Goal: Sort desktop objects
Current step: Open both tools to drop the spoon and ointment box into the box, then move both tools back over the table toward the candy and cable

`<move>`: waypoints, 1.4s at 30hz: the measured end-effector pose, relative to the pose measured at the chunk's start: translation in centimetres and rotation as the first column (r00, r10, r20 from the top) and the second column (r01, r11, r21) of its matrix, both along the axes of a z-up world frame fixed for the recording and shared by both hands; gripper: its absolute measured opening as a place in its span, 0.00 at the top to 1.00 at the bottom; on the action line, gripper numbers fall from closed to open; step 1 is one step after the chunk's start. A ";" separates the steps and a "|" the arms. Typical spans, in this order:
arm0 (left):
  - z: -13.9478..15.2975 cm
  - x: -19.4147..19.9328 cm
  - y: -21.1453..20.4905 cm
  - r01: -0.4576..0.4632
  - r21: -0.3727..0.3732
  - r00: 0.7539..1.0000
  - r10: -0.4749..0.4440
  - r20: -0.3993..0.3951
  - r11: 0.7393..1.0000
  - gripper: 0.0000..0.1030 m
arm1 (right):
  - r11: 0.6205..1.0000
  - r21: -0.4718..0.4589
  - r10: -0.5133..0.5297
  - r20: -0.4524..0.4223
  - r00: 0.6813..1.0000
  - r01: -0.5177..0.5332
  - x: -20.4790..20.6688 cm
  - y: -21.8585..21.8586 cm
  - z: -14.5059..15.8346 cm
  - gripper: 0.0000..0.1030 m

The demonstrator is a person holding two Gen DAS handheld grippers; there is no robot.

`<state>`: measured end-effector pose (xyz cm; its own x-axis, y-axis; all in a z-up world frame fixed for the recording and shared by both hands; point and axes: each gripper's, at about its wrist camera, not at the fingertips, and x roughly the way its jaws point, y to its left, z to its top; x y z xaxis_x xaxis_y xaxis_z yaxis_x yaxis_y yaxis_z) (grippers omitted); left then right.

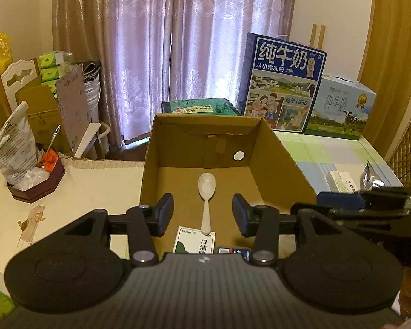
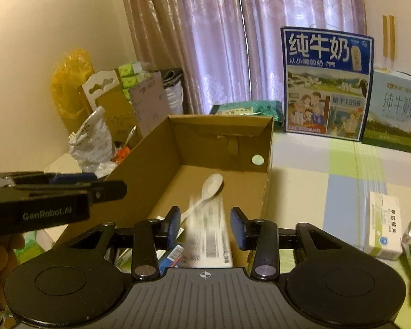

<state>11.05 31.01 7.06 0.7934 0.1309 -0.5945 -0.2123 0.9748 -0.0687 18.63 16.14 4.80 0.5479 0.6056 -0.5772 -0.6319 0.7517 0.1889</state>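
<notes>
From the left wrist view, the left tool (image 1: 202,216) hangs open over the near end of the cardboard box (image 1: 276,148), holding nothing. A white plastic spoon (image 1: 206,192) lies on the box floor, bowl toward the far wall, handle end resting on a white-and-green packet (image 1: 194,240) at the near wall. The spoon looks light, stiff and a little slick; its narrow handle is the place to pinch.

From the right wrist view, the right tool (image 2: 205,226) is also spread open above the box. A flat white carton with a barcode (image 2: 211,235) sits blurred between its fingers, probably loose rather than gripped. Outside the box, to its right on the table (image 2: 328,181), waits a small white medicine box (image 2: 385,226): light, rigid, best taken across its narrow sides.
</notes>
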 end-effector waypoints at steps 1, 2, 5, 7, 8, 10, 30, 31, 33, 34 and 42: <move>0.0 -0.1 0.1 0.000 0.001 1.000 0.000 -0.001 1.000 0.60 | 1.000 0.005 -0.004 0.005 1.000 0.004 0.0 -0.3 0.1 0.56; 0.0 -0.2 0.0 -0.003 0.002 1.000 0.003 -0.002 1.000 0.59 | 1.000 0.009 -0.014 0.010 1.000 0.014 0.0 -0.7 0.2 0.55; -0.2 -0.5 0.0 -0.005 -0.006 1.000 0.005 -0.003 1.000 0.59 | 0.999 0.023 -0.048 0.006 0.999 0.048 0.0 -2.3 0.5 0.52; -0.2 -0.8 -0.1 -0.004 -0.009 1.000 0.004 -0.001 1.000 0.55 | 0.997 0.030 -0.072 0.009 0.997 0.072 -0.2 -3.6 0.6 0.49; -0.2 -0.9 -0.2 -0.002 -0.009 1.000 0.002 0.000 1.000 0.52 | 0.996 0.034 -0.084 0.010 0.996 0.084 -0.4 -4.2 0.7 0.47; -0.1 -1.1 -0.5 0.003 -0.006 1.000 -0.003 0.002 1.000 0.52 | 0.993 0.042 -0.111 0.007 0.994 0.110 -0.7 -5.7 0.7 0.42; 2.3 -2.2 -8.4 0.105 0.027 0.994 -0.106 0.010 0.994 0.37 | 0.959 0.029 -0.282 -0.048 0.958 0.283 -4.3 -17.4 1.0 0.14; 2.4 -2.3 -9.0 0.112 0.029 0.994 -0.112 0.011 0.993 0.36 | 0.957 0.031 -0.287 -0.048 0.957 0.289 -4.5 -17.9 1.2 0.13; 2.6 -2.6 -10.2 0.125 0.030 0.992 -0.125 0.015 0.992 0.31 | 0.953 0.034 -0.298 -0.047 0.953 0.300 -4.8 -18.9 1.5 0.11; 2.7 -2.7 -10.7 0.131 0.031 0.991 -0.132 0.016 0.991 0.31 | 0.951 0.035 -0.306 -0.045 0.951 0.307 -5.0 -19.5 1.7 0.10; 3.7 -3.3 -15.1 0.174 0.039 0.984 -0.176 0.037 0.984 0.14 | 0.932 0.030 -0.359 -0.047 0.932 0.360 -6.0 -23.9 2.2 0.02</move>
<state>7.74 15.94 10.74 0.8293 0.0084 -0.5588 -0.0361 0.9986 -0.0387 12.65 -7.73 7.00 0.7098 0.3938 -0.5841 -0.3120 0.9191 0.2405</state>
